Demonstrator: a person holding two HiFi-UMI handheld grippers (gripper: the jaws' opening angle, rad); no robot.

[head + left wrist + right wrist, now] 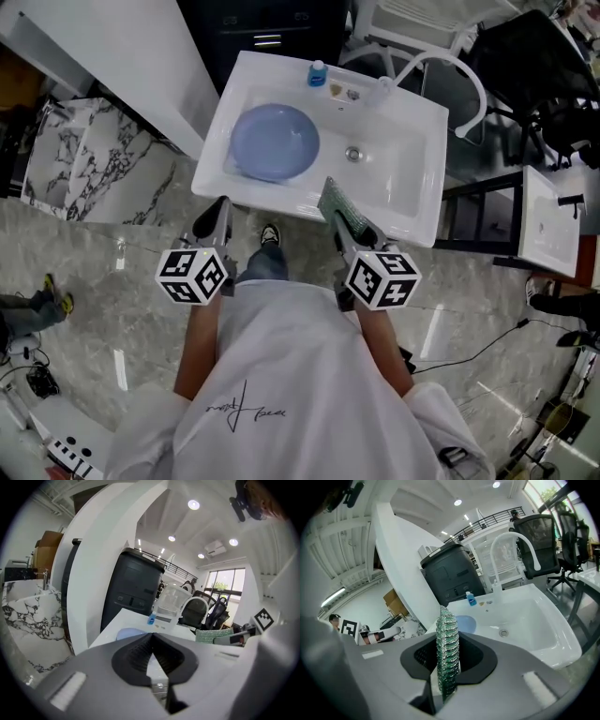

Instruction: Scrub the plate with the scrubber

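A pale blue plate (275, 142) lies in the left half of the white sink (412, 192); it also shows as a blue disc (465, 623) in the right gripper view and as a sliver (130, 633) in the left gripper view. My right gripper (336, 208) is shut on a green glittery scrubber (447, 654), held on edge just over the sink's near rim (330, 199). My left gripper (217, 214) is shut with nothing in it, outside the sink by its near left corner.
A curved white faucet (448, 75) rises at the sink's back right, with a small blue bottle (318, 73) on the back ledge. The drain (353, 154) sits mid-basin. A marble-patterned block (89, 164) stands left; a black frame with another white sink (548, 220) stands right.
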